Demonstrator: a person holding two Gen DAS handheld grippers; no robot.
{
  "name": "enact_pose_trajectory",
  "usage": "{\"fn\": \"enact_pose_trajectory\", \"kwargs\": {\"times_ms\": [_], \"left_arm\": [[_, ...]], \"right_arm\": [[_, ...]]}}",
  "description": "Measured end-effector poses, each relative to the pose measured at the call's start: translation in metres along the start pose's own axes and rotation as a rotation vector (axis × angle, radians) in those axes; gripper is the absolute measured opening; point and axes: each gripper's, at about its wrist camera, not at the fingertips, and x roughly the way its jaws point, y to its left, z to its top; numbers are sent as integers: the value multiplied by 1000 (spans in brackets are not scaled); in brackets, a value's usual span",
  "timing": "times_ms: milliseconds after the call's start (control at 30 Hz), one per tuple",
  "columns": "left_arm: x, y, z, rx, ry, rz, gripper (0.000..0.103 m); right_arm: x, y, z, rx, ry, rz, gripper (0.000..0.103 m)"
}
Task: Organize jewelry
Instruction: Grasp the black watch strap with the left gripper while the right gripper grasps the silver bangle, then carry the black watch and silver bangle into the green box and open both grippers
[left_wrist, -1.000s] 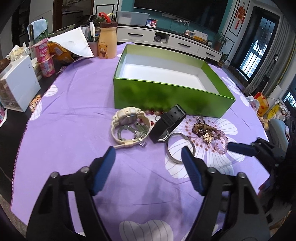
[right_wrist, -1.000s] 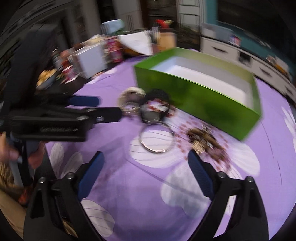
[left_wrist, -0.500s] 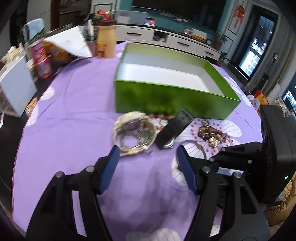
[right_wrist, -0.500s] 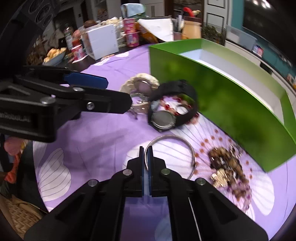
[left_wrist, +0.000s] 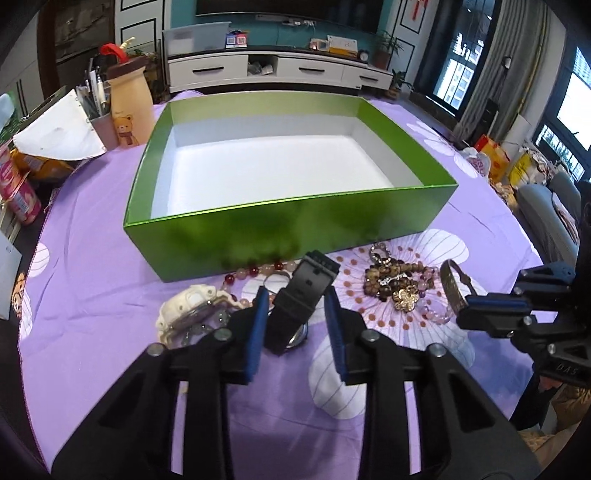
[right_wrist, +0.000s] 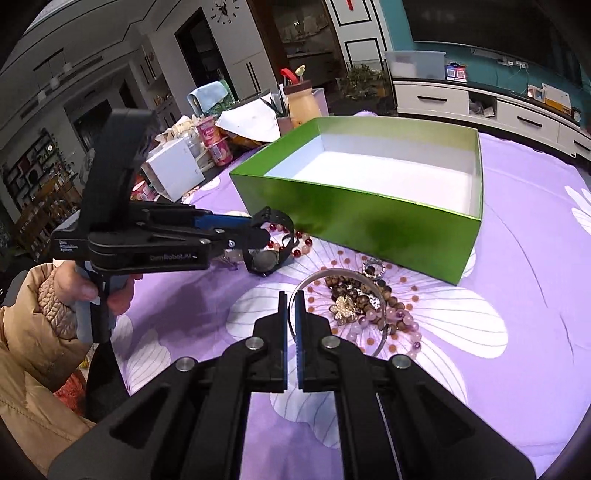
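Jewelry lies heaped on your purple flowered tablecloth, just in front of the open green cardboard box with its bare white floor, near enough for short lifts over the near wall. Your black plastic wristwatch stands between the blue pads of your left gripper, whose jaws are closing around its strap; whether they press yet, you cannot tell. Your right gripper is clenched on the thin silver metal bangle, which rises tilted beside the brown and pink bead bracelets.
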Motion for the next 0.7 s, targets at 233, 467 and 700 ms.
{"fn": "enact_pose_trajectory", "kwargs": {"times_ms": [233,467,700], "left_arm": [[-3,-3,-5,-37,-1,-11,22],[-28,-9,-13,-112,-63,-33,22],[-60,-22,-12,-125,-139,1,22]], "right_arm": [[3,2,-2,10,-7,-1,3],[-13,2,0,7,-46,-16,3],[-25,8,5,-9,-74,-20,3]]}}
